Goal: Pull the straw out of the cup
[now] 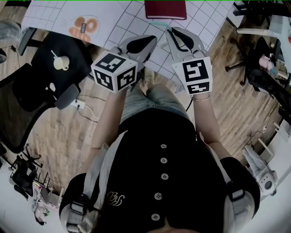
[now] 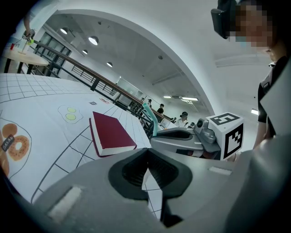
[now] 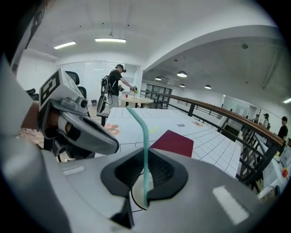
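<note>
A teal bendy straw stands up between the pads of my right gripper, which is shut on it. Its lower end goes into a pale cup, of which only part of the rim shows under the jaws. From the head view the straw is a thin green arc just past the right gripper. My left gripper is close beside it on the left, jaws shut and holding nothing. In the left gripper view its tips meet, and the straw rises above the right gripper.
The white gridded table carries a dark red book just beyond the grippers and a donut print to the left. A black office chair stands at the left of the person. Other people stand far off.
</note>
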Demonstrator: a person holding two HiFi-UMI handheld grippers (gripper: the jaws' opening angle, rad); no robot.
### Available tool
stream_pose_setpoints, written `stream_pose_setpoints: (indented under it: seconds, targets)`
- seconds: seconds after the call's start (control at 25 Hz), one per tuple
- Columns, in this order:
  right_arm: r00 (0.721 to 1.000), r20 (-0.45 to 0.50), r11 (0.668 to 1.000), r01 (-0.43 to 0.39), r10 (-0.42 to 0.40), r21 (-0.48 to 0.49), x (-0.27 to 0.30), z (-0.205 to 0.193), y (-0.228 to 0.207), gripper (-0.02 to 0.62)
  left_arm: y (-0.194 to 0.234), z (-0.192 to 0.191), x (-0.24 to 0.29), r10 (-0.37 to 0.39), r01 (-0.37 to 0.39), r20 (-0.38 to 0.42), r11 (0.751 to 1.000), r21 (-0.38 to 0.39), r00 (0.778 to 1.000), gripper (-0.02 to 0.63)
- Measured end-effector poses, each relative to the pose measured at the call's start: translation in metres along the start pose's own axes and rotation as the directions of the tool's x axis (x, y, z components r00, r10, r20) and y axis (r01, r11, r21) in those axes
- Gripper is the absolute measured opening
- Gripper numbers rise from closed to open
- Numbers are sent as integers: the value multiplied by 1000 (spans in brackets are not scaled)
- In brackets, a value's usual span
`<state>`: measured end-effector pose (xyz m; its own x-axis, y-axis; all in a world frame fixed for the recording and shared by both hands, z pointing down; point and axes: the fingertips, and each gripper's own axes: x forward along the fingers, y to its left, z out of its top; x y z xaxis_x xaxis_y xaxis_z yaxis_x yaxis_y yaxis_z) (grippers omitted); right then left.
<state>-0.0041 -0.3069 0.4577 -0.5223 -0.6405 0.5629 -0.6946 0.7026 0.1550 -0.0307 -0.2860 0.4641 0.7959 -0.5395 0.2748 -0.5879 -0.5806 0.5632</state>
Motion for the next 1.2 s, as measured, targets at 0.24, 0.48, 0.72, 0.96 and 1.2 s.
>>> stream_pose_setpoints:
  seconds: [0.24, 0.48, 0.72, 0.96, 1.2]
  targets:
    - [999, 43, 999, 3, -5, 48, -10, 11, -9, 28, -15, 9, 3, -30, 30, -3, 999, 38, 1000, -2]
    - [991, 134, 986, -24, 2, 167, -23, 27, -18, 28, -24, 28, 5, -50, 49, 7, 994, 95, 999, -2]
    - [975, 219, 971, -8, -45, 237, -46, 44, -38, 28, -31, 54, 3, -56, 49, 40, 986, 158, 998, -2]
    - [947, 313, 960, -15, -76, 278, -67, 67, -56, 28, -46, 80, 6, -101, 84, 70, 973, 214, 992, -2]
    - [894, 436, 946, -45, -105, 322, -95, 96, -72, 28, -65, 107, 6, -146, 110, 105, 950, 291, 984, -2]
